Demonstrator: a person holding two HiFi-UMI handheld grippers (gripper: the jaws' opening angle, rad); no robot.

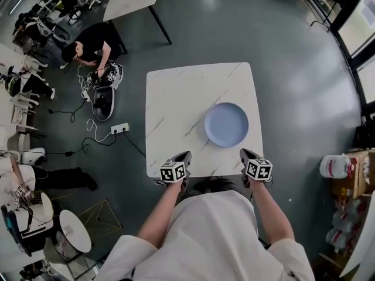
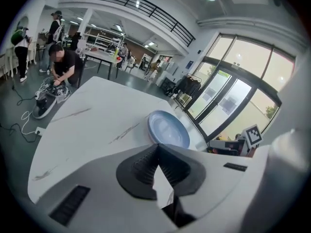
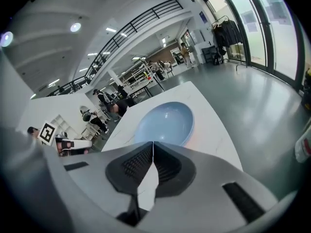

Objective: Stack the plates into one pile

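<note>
No legible txt, nos., labels or brands anywhere in view.

Head view looks steeply down; both gripper views share the table and plate.

pale blue plate on a white, grey-veined marble table.

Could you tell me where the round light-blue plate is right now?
In the head view the round light-blue plate lies on the white marble-patterned table, right of centre, just beyond the right gripper.
</note>
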